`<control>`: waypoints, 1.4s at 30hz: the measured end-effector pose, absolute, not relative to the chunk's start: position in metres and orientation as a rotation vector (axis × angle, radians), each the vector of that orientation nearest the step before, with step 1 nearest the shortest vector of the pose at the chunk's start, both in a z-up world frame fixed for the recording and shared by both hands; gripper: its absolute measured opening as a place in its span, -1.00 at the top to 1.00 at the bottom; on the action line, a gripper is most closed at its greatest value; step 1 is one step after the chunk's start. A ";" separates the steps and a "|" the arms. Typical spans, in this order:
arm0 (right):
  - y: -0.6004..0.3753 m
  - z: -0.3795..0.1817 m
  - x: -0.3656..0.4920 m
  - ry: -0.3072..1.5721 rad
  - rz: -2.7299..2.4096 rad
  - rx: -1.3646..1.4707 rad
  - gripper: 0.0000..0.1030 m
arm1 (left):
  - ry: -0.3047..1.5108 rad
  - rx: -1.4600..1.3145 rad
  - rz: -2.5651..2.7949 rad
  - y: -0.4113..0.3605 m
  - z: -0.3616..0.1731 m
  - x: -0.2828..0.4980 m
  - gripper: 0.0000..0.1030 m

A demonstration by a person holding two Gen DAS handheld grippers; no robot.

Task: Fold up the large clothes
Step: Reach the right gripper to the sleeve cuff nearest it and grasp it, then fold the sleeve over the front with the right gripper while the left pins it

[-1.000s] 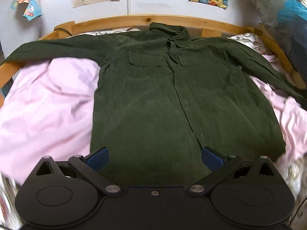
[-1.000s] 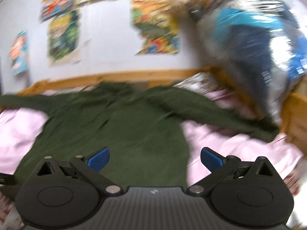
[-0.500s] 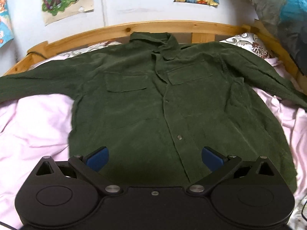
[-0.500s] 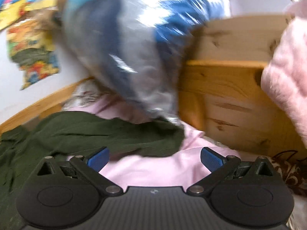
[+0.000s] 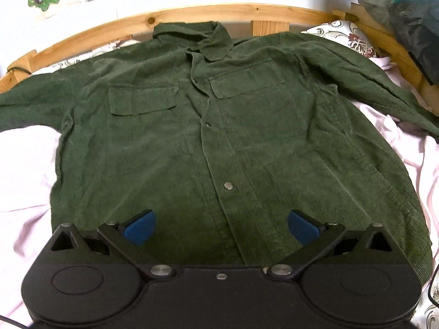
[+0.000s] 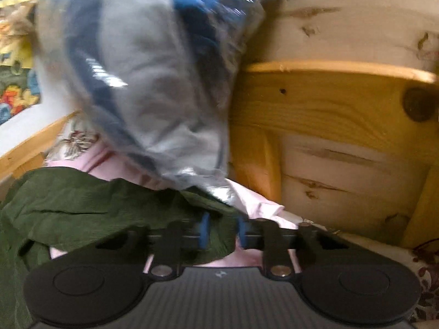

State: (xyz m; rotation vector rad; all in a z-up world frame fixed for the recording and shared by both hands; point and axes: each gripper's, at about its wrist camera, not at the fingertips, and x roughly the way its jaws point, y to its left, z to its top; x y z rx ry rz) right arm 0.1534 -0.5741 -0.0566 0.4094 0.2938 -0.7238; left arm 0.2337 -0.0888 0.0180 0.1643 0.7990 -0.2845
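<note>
You've got a green shirt (image 5: 170, 148) of ribbed corduroy cloth, matt, w/ a dull metal snap (image 5: 228, 186) near you. Under it the pink sheet (image 5: 24, 170) is smooth, soft cloth. Far bed frame (image 5: 90, 34) is knotty wood, lightly glossy. At right, the bag (image 6: 142, 76) is shiny, crinkled clear plastic. Gripper body (image 5: 219, 296) looks matt black plastic.
</note>
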 end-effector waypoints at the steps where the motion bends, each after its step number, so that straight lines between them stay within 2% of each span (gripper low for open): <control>1: -0.569 -0.057 0.152 0.288 -0.708 0.393 0.79 | 0.794 0.166 -0.282 -0.088 0.021 0.232 -0.99; 5: -0.546 -0.050 0.149 0.280 -0.658 0.336 0.81 | 0.767 0.175 -0.274 -0.082 0.030 0.224 -0.99; 9: -0.518 -0.039 0.142 0.247 -0.578 0.298 0.99 | 0.739 0.192 -0.271 -0.077 0.039 0.217 -0.99; 17: -0.432 0.001 0.152 0.162 -0.354 0.072 0.99 | 0.712 0.166 -0.277 -0.066 0.046 0.220 -0.99; 19: -0.434 -0.002 0.155 0.186 -0.412 0.098 0.79 | 0.710 0.147 -0.277 -0.061 0.046 0.221 -0.99; 20: -0.440 -0.006 0.157 0.203 -0.461 0.110 0.38 | 0.710 0.143 -0.278 -0.060 0.046 0.221 -0.99; 21: -0.448 -0.012 0.159 0.220 -0.513 0.128 0.11 | 0.710 0.142 -0.280 -0.057 0.046 0.220 -0.99; 25: -0.485 -0.025 0.161 0.249 -0.694 0.177 0.06 | 0.705 0.146 -0.285 -0.051 0.044 0.215 -0.99; 28: -0.516 -0.036 0.170 0.280 -0.753 0.174 -0.18 | 0.712 0.148 -0.273 -0.051 0.042 0.214 -0.99; 31: -0.530 -0.041 0.182 0.290 -0.787 0.188 -0.19 | 0.717 0.132 -0.269 -0.052 0.042 0.212 -0.99; 32: -0.533 -0.043 0.186 0.302 -0.791 0.209 -0.19 | 0.718 0.130 -0.270 -0.053 0.042 0.211 -0.99; 34: -0.543 -0.048 0.186 0.335 -0.796 0.312 0.05 | 0.719 0.131 -0.274 -0.054 0.042 0.211 -0.99; 36: -0.544 -0.054 0.184 0.349 -0.817 0.336 0.74 | 0.718 0.133 -0.277 -0.056 0.041 0.209 -0.99; 42: -0.498 -0.046 0.164 0.277 -0.751 0.223 0.81 | 0.709 0.138 -0.285 -0.054 0.042 0.207 -0.99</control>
